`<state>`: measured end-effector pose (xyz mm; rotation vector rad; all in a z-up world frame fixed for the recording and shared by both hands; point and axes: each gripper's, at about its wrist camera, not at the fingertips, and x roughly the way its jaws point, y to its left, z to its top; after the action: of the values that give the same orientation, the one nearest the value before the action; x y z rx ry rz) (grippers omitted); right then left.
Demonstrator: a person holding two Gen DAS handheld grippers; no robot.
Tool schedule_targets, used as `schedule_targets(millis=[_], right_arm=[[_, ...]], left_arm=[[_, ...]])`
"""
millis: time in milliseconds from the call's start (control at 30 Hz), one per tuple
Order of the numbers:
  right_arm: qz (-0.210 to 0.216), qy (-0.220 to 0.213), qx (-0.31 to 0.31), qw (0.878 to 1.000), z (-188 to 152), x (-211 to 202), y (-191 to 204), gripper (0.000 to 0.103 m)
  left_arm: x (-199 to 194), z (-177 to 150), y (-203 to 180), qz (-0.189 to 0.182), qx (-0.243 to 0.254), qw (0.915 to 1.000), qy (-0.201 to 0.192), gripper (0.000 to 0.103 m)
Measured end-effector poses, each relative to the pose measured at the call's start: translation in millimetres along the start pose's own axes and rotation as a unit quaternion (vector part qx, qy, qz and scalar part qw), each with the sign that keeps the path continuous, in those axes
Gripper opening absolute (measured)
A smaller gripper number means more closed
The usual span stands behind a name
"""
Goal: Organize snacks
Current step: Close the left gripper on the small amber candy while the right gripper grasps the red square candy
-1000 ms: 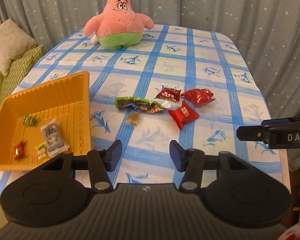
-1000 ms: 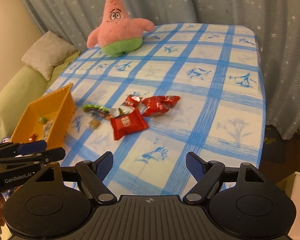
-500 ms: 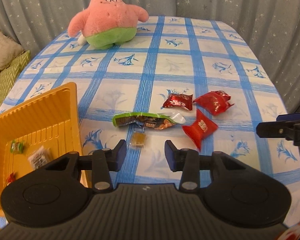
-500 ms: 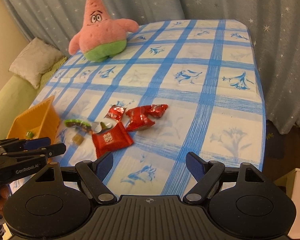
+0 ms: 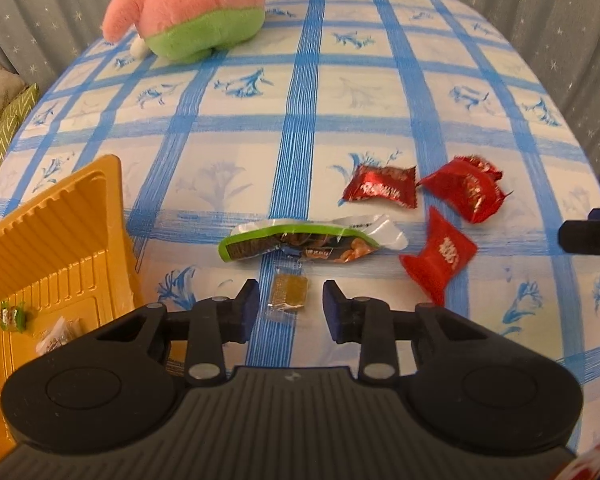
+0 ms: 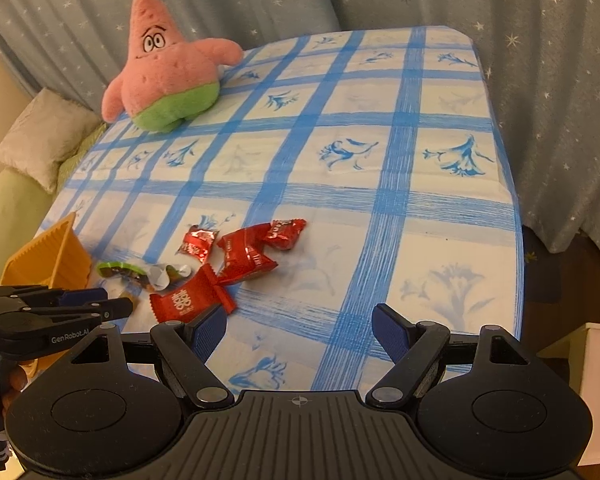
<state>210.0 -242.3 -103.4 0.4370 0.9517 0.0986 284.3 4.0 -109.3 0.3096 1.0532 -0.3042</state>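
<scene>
Starry grey curtain point(image 6: 460, 8) behind; blue-checked tablecloth point(image 5: 340, 92) fills both views, pink plush star point(image 6: 168, 76) upper left. Orange tray point(image 5: 60, 264) at lower left of the left view, a few snacks inside. Loose pile mid-frame: red packets point(image 5: 440, 256), green-edged packet point(image 5: 300, 240). Small tan candy point(image 5: 290, 290) lies between the left gripper point(image 5: 290, 312) fingers, long axis pointing up-frame; jaws closing, pads not yet touching. Right gripper point(image 6: 300, 330) spread wide, empty, farther off.
</scene>
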Motion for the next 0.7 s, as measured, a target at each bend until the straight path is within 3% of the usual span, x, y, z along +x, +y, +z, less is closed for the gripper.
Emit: schedule_targets(millis=[300, 700], right_arm=[[-0.004, 0.005, 0.002, 1.0, 0.0, 4.2, -0.4, 0.079], [0.004, -0.009, -0.033, 0.999, 4.1, 7.3, 9.3, 0.079]], left_arm=[[11.5, 2.4, 2.7, -0.007, -0.008, 0.9999, 0.011, 0.021], [-1.6, -6.8, 2.8, -0.015, -0.029, 0.9995, -0.001, 0.019]])
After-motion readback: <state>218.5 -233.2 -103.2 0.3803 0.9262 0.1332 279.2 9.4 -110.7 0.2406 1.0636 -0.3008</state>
